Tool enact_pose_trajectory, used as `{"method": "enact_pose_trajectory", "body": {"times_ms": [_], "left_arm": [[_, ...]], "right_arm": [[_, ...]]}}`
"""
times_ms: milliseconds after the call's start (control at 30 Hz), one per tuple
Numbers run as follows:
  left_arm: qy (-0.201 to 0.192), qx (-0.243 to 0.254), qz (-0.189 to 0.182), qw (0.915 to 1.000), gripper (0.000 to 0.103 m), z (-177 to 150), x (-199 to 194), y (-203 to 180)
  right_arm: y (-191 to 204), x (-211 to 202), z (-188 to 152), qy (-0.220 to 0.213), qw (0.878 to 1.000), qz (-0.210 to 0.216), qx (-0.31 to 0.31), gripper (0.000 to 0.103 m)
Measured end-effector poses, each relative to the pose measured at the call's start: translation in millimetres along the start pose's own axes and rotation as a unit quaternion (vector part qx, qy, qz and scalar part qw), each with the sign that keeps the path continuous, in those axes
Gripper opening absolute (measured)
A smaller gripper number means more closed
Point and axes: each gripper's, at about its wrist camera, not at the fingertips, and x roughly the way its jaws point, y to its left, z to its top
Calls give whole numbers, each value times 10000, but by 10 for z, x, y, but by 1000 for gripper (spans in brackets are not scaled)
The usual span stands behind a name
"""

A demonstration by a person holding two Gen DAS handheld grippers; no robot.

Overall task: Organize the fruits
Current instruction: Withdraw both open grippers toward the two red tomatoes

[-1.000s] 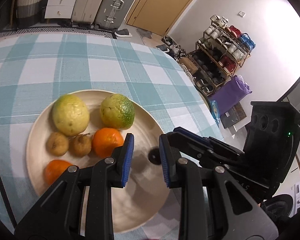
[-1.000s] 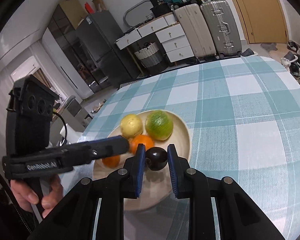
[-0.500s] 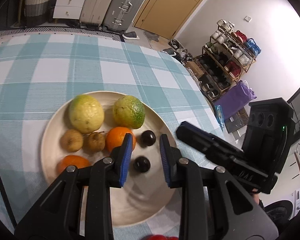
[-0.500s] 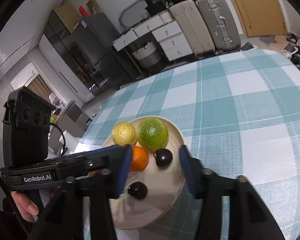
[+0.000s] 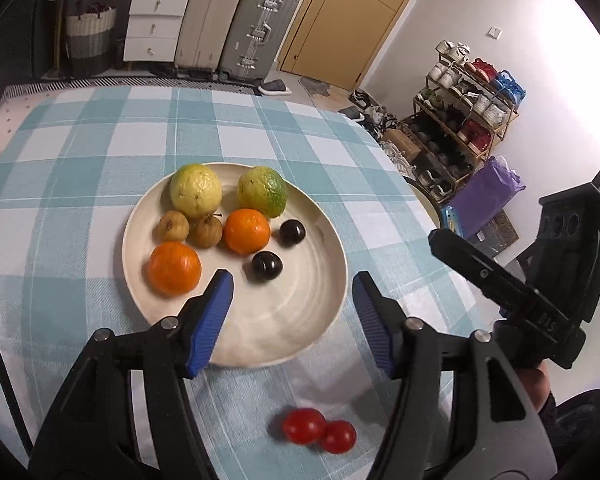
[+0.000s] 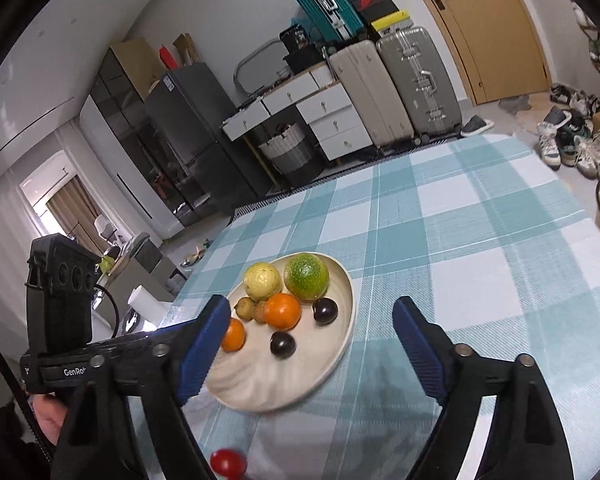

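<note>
We now see two dark plums (image 5: 266, 265) lying free on the cream plate (image 5: 324, 240), one just right of the nearer orange (image 5: 247, 231), the other a little lower, toward the middle of the left wrist frame. A second ago one plum sat pinched in the right claw and the other was only just leaving the left; both have been let go, and both rest apart from each other on bare plate.

Around them the plate holds a yellow guava (image 5: 195, 190), a green-yellow citrus (image 5: 262, 191), two small brown fruits (image 5: 189, 228) and a second orange (image 5: 174, 267) at the lower left of the pile.

Our left claw (image 5: 292, 316) has just been opening and has drawn back; its blue pads stand apart over the plate's near rim with nothing between them. Our right claw (image 6: 310, 346) has likewise just been opening and stands wider still, empty, framing the plate from the lower part of its own view.

Two cherry tomatoes (image 5: 318, 430) lie touching each other on the checked cloth of the counter (image 5: 100, 140), below the plate at the bottom of the left wrist frame. We judge the plums done and those tomatoes the likely next fruit to gather.
</note>
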Motion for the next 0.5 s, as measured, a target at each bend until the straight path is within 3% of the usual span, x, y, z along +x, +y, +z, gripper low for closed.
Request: {"method": "enact_pose_trajectory", "body": {"times_ms": [67,200,333,500], "left_arm": [[-69,47,65,9999,62,-55,-80,-51],[-204,144,237,9994,80,-168,-235,-146],[-312,273,258,9988,81,-253,-366,-231],[-413,292,358,9981,84,-372,-504,-295]], "right_arm": [[76,-71,-40,17,9996,-229,-161,87],[183,-237,-115,-87,9992,-229,-330,90],[305,-410,-178,-283,9981,-244,-487,98],[397,-556,-279,-425,9972,-221,-567,100]]}}
